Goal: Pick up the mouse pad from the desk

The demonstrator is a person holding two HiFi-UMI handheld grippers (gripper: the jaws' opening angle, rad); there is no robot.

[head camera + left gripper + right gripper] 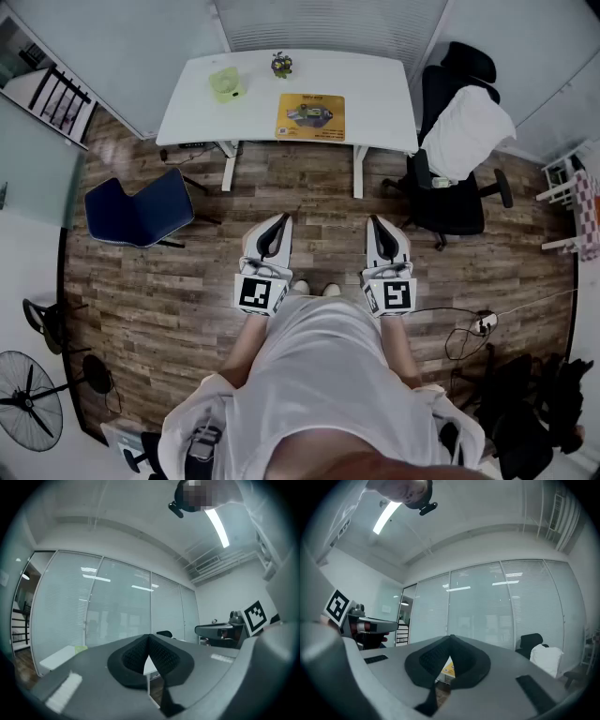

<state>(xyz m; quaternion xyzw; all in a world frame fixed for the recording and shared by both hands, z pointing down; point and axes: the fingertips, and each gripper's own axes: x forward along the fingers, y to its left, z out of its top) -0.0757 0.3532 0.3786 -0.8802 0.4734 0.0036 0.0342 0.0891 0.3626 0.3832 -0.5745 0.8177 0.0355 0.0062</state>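
- Desk (384, 89) stands well apart from the person; a rushed approach could knock it.
- Mouse pad (310, 117) lies flat on it; its thin edge could slide away from the jaws.
- Left gripper (278, 225) and right gripper (376, 225): both pressed together, empty.

Yellow mouse pad (310, 117) lies flat (printed side up) on white desk (375, 94)

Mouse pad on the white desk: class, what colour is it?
The mouse pad is yellow-orange with a darker picture in its middle, best seen in the head view.
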